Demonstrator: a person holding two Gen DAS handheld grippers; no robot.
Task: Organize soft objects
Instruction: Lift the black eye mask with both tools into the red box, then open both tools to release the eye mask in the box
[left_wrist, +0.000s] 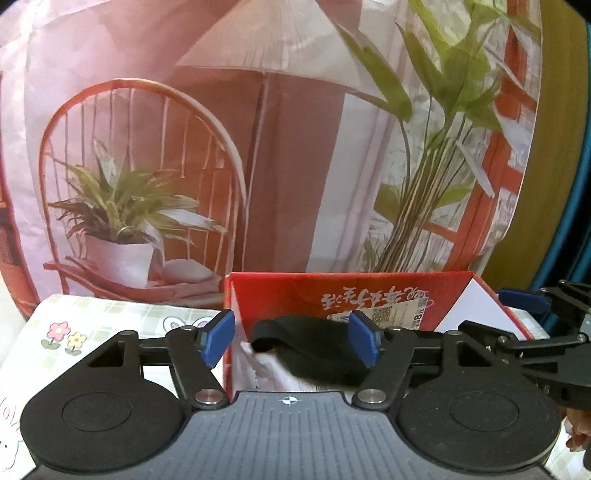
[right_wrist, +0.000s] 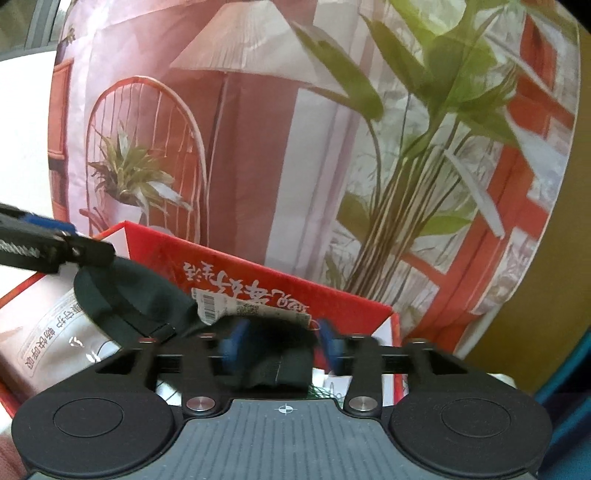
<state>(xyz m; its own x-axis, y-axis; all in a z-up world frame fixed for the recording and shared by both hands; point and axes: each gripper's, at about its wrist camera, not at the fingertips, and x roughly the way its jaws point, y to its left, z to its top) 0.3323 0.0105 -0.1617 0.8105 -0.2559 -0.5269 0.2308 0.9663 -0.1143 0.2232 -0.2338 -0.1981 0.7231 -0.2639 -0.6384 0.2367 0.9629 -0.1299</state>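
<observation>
Across the middle of the left wrist view, upside-down white lettering on the inner wall of a red box (left_wrist: 295, 295), with a white barcode label (left_wrist: 380, 315) stuck below it bearing a QR code and a large "8". Inside the box, a black fabric piece (left_wrist: 314, 347) draped over white packaging. Left gripper (left_wrist: 291, 341) low in the frame, jaws well apart, blue pads either side of the fabric and not pressing it; left pad outside the box's left wall. At lower left, a pale sheet (left_wrist: 74, 332) printed with flowers and rabbits. Behind, filling the upper frame, a big soft bag (left_wrist: 184, 147) printed with a chair, potted plant and lamp. At the right edge, the other gripper's black linkage.

Toward the centre of the right wrist view, same inverted lettering and label (right_wrist: 221, 304) on the red box (right_wrist: 332, 295). At lower left, a white packet (right_wrist: 48, 343) with Chinese print, too small to read. Right gripper (right_wrist: 280, 345), blurred, jaws partly open around the black fabric (right_wrist: 140, 295); grip or no grip: cannot tell. Printed bag (right_wrist: 258, 147) behind; olive wall at right.
</observation>
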